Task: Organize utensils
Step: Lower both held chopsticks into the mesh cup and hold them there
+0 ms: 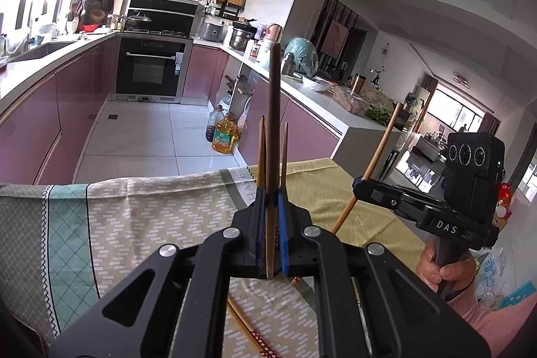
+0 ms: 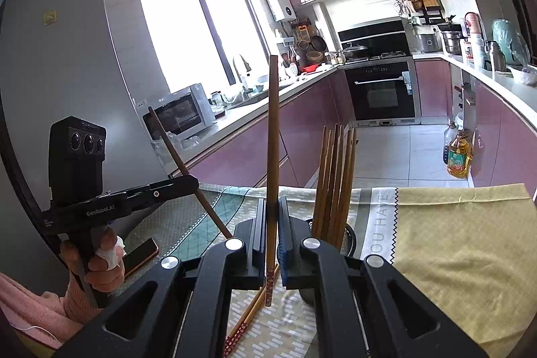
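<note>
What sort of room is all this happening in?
A home kitchen, most likely. A built-in oven sits under a hob with a wok, pink cabinets run along both sides, and a microwave stands on the counter by the window.

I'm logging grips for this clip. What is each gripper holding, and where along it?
Each holds one chopstick near its patterned lower end: left gripper a dark chopstick, right gripper a lighter chopstick.

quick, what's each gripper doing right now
left gripper: shut on a dark chopstick, held upright.
right gripper: shut on a lighter chopstick, held upright.
</note>
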The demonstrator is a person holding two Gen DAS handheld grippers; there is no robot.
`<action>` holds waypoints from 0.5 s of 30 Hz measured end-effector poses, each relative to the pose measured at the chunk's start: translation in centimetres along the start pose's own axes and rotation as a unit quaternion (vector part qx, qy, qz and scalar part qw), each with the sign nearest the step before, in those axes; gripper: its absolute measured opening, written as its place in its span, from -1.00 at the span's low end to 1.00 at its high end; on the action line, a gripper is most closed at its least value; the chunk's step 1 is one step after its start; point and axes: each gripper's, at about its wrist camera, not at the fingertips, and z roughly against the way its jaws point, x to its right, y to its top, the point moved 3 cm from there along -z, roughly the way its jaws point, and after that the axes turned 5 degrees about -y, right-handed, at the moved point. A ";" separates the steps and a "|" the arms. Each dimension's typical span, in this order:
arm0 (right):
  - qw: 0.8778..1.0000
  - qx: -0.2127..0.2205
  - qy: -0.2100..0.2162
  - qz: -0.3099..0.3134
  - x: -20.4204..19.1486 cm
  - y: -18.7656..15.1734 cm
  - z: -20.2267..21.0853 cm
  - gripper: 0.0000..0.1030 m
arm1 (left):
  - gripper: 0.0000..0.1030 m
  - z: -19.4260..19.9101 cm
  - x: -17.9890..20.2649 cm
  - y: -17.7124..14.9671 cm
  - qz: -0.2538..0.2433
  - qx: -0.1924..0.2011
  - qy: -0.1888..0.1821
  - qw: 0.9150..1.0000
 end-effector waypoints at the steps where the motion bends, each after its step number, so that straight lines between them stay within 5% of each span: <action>1: 1.000 0.001 0.000 0.000 0.1 0.1 0.0 -0.89 | -0.85 0.0 0.0 0.0 -0.001 0.000 0.000 1.000; 15: 1.000 0.016 -0.004 0.010 0.1 1.5 0.6 -0.89 | -0.85 0.0 0.7 0.9 -0.016 0.009 -0.006 1.000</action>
